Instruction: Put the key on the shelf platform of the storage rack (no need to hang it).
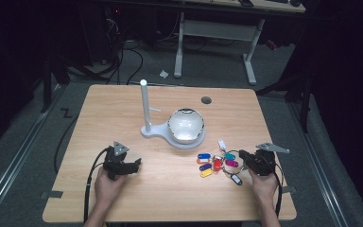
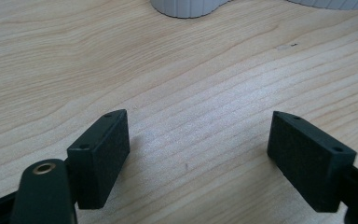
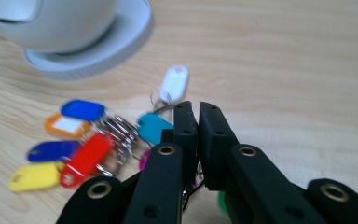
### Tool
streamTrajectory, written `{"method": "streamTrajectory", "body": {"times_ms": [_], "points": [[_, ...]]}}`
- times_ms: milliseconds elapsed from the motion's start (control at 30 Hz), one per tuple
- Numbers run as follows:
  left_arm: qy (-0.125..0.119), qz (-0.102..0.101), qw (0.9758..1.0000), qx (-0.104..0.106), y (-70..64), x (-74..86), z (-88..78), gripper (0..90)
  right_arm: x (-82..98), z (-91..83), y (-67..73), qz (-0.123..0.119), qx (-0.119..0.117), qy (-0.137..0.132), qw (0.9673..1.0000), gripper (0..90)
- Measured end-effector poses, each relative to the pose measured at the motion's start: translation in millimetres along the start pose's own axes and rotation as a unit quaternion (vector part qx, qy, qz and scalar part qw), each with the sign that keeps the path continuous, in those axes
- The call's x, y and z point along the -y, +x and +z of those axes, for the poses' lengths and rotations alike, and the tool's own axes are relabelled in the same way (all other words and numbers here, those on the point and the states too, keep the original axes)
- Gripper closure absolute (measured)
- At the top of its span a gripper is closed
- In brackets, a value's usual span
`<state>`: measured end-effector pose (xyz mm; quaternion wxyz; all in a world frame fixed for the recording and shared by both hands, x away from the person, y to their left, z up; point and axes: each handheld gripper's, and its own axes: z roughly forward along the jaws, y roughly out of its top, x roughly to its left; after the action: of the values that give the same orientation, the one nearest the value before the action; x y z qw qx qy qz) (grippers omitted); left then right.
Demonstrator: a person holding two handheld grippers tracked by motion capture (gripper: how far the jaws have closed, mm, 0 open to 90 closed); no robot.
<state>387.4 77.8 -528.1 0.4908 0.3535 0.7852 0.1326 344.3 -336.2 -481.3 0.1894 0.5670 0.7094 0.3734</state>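
Key tags (image 1: 217, 163) lie in one bunch on rings at the right front of the wooden table (image 1: 123, 203) in the high view, just ahead of the right gripper (image 1: 242, 157), which a hand (image 1: 263, 185) holds. One white stand (image 1: 170, 130) with an upright post and a domed bowl sits mid-table. The left gripper (image 1: 137, 164) is at the left front, well apart from the tags.

In the left gripper view, its two jaws stand wide apart over bare wood, holding nothing.

In the right gripper view, the jaws are nearly closed; metal rings pass beside them, but I cannot tell whether they pinch anything. Seven tags show clearly: two blue, and one each of orange, yellow, red, teal and white.
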Motion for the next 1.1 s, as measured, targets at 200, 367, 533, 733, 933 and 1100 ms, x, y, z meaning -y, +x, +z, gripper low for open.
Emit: {"method": "streamTrajectory", "body": {"times_ms": [200,367,533,733,933,1100], "points": [[0.000,-0.001,1.0000,0.000,-0.1,0.0,0.0,21.1,-18.0,-11.6,14.8,-0.034,-0.008,-0.015,0.9993,87.3],[0.000,0.000,1.0000,0.000,0.0,0.0,0.0,21.1,-29.2,-16.4,21.1,-0.046,-0.012,-0.017,0.9987,87.3],[0.000,0.000,1.0000,0.000,0.0,0.0,-0.2,21.1,-38.3,-24.4,25.5,-0.057,-0.015,-0.026,0.9979,87.3],[0.000,0.000,1.0000,0.000,0.1,0.0,-0.2,21.1,-49.8,-31.0,30.9,-0.077,-0.016,-0.030,0.9965,87.4],[0.000,0.000,1.0000,0.000,0.1,0.0,-0.4,21.1,-62.0,-39.7,37.2,-0.084,-0.021,-0.042,0.9954,87.4],[0.000,0.001,1.0000,0.000,0.2,0.0,-0.4,21.0,-71.0,-45.0,40.9,-0.091,-0.029,-0.049,0.9942,87.4]]}}
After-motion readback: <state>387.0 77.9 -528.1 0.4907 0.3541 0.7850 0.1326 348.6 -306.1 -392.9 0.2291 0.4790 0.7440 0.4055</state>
